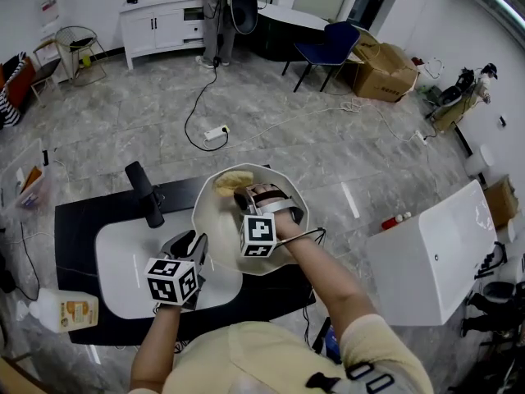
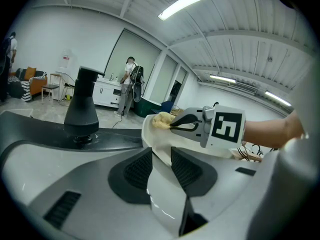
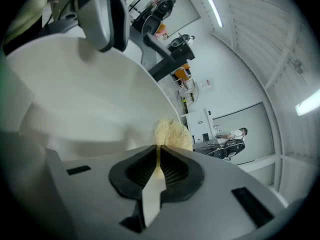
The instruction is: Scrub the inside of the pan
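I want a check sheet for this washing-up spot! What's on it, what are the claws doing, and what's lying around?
Surface: black counter with a white sink and a black tap.
Job's things: cream pan held tilted over the sink; yellow scrubber inside it, near the far rim.
Clutter: one bottle with an orange label by the counter's left corner.
Grippers: left claw shut on the pan's rim; right claw shut on the scrubber.
Cables: black cable and white power strip on the floor.
Surroundings: blue chair, cardboard box, white cabinet, a person at the back.
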